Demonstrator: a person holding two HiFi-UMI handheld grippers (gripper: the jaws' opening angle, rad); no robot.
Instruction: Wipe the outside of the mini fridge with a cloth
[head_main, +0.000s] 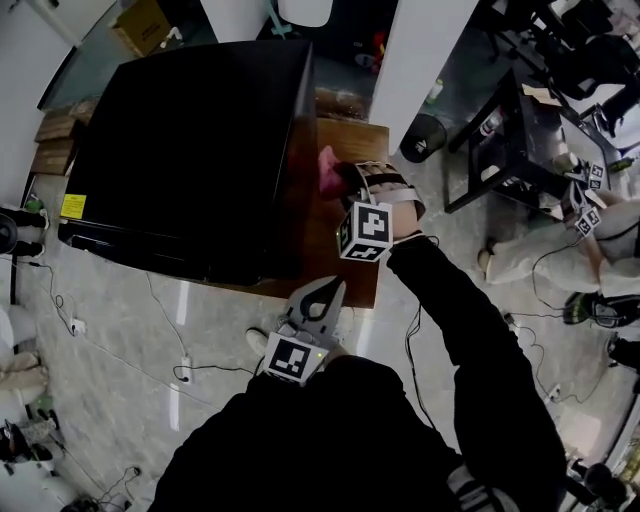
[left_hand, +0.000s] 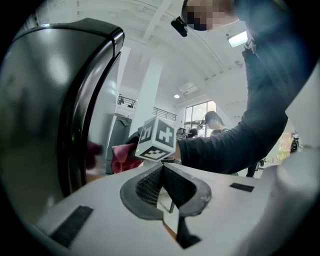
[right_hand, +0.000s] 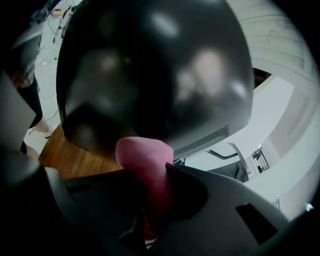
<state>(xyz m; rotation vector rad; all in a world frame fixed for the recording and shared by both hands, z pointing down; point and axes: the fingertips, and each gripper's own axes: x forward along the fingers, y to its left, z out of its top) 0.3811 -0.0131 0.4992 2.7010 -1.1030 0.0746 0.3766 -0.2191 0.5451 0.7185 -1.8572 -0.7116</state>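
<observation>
With your right gripper (right_hand: 150, 197) fingers (right_hand: 192, 192) clamped on the pink cloth (right_hand: 142, 157) at centre frame, press it flat against the mini fridge (head_main: 190, 150) filling the desk's (head_main: 350, 255) upper left and sweep evenly, while the left gripper (head_main: 333, 288), closed on nothing, waits below.

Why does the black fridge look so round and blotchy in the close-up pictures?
Right gripper view: the wide-angle lens bulges the fridge, its glossy side reflects soft blobs of light, and the near pink cloth is out of focus. Left gripper view: the same curving, with glare along the fridge's edge. Head view: the fridge looks flat and dark.
</observation>
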